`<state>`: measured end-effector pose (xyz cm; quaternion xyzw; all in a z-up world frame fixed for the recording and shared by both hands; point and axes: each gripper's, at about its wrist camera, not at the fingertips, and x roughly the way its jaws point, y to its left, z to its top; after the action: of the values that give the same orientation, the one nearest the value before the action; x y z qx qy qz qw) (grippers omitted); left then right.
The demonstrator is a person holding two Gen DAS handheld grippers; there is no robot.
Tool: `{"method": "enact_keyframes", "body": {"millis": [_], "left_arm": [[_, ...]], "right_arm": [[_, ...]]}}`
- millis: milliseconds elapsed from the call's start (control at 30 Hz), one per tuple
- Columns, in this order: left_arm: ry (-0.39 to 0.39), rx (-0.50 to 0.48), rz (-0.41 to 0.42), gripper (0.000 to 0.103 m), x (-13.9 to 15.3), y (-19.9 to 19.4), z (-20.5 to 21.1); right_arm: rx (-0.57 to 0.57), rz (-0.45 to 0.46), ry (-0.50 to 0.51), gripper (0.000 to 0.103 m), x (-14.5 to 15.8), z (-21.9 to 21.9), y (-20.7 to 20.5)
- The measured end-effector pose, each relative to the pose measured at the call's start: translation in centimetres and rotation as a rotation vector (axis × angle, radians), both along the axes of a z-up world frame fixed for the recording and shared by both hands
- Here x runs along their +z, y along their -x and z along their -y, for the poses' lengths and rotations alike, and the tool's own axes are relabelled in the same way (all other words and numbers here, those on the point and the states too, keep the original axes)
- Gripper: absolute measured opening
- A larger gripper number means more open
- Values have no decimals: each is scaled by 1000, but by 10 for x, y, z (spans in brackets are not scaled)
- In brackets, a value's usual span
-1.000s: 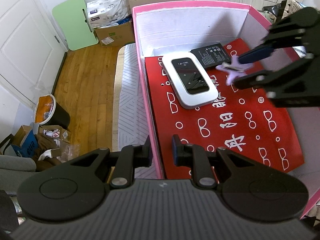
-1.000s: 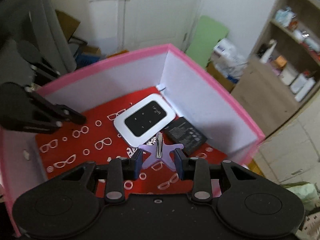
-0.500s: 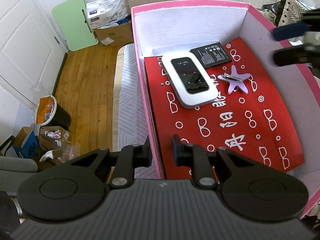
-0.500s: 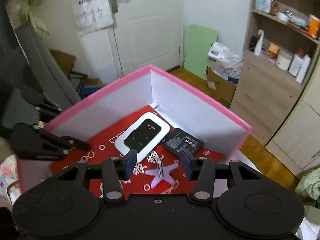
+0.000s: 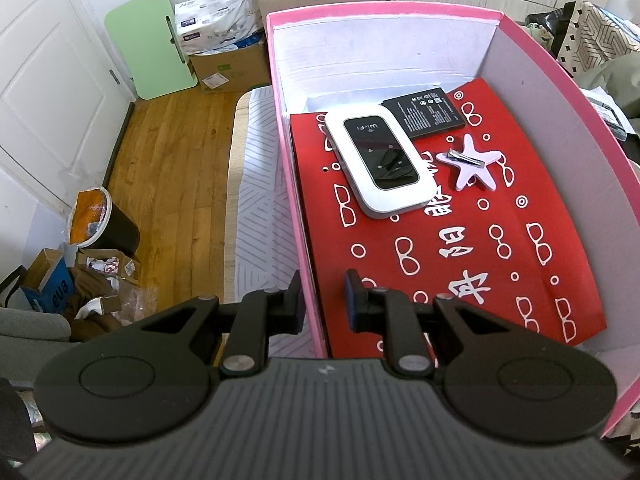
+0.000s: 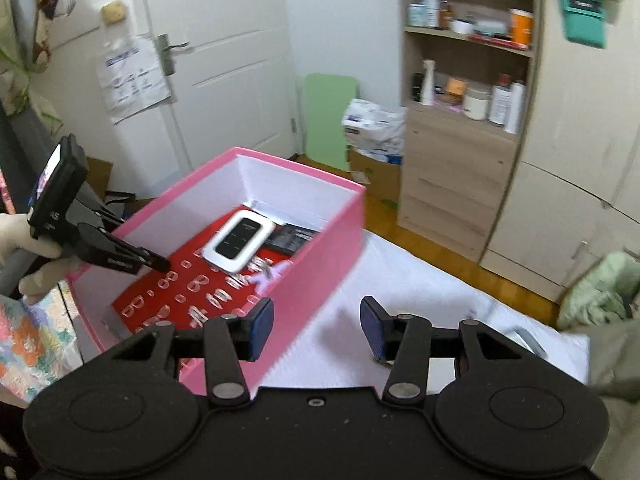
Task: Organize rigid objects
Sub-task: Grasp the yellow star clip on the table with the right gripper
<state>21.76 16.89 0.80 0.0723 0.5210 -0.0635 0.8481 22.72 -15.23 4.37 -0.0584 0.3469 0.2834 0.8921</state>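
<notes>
Left tool [image 5: 322, 300] at lower centre of left wrist view, jaws narrow, straddling the near pink wall of the box [image 5: 384, 16]; one pad outside the wall, one inside, contact with the wall not clear, so grip state cannot tell. Same left tool seen at left edge of right wrist view [image 6: 162, 266], held by a gloved hand [image 6: 28, 252], tip over the box's left rim.

Right tool [image 6: 316, 326] at lower centre of right wrist view, jaws apart and empty, nothing between the blue pads. Sits outside the box, over its near right corner and the white bedding [image 6: 420, 280].

Inside the box: red liner [image 5: 460, 240] with white glasses print. White WiFi router [image 5: 378, 160] lying flat in upper middle of the liner, dark screen up. Black battery [image 5: 426, 111] flat just beyond it toward upper right, apparently touching the router edge. Lilac star hair clip [image 5: 472, 164] flat on the liner just right of the router, metal clip on top, apart from the router.

Outside the box: wooden floor [image 5: 168, 152] at left, green board [image 5: 144, 44] leaning at upper left, cardboard carton [image 5: 228, 68] beside it, bin [image 5: 100, 224] at mid left. Shelf unit [image 6: 468, 80] with bottles at upper right of right wrist view.
</notes>
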Motion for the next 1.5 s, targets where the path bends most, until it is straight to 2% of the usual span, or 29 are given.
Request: {"method": "enact_keyframes", "body": {"millis": [67, 133, 200, 300, 467, 567, 700, 867, 1000, 1100, 1267, 1500], "left_arm": [[16, 12, 1, 17, 0, 0, -1], [26, 16, 3, 17, 1, 0, -3], [37, 23, 4, 17, 1, 1, -4], [40, 31, 6, 17, 1, 1, -5], [-32, 26, -4, 17, 2, 1, 4], [-49, 15, -16, 17, 5, 3, 9], [-113, 6, 3, 14, 11, 9, 17], [-126, 29, -9, 9, 13, 9, 15], [-132, 39, -20, 9, 8, 9, 16], [-119, 57, -27, 9, 5, 7, 15], [-94, 84, -24, 8, 0, 3, 12], [-66, 103, 15, 5, 2, 7, 7]], "right_arm": [[-70, 39, -5, 56, -3, 14, 9], [-120, 95, 12, 66, -9, 22, 19], [-137, 129, 23, 71, -15, 29, 25], [-194, 134, 12, 72, -25, 44, 28], [-226, 94, 68, 72, -49, 57, 33], [-208, 42, 99, 72, -66, 61, 38], [-189, -39, 94, 72, -90, 72, 45], [-137, -104, 60, 71, -112, 70, 51], [-118, -130, 58, 63, -124, 66, 49], [-107, -157, 50, 38, -126, 66, 44], [-88, -121, 87, 37, -122, 57, 48], [-61, -59, 101, 37, -92, 45, 63]]}}
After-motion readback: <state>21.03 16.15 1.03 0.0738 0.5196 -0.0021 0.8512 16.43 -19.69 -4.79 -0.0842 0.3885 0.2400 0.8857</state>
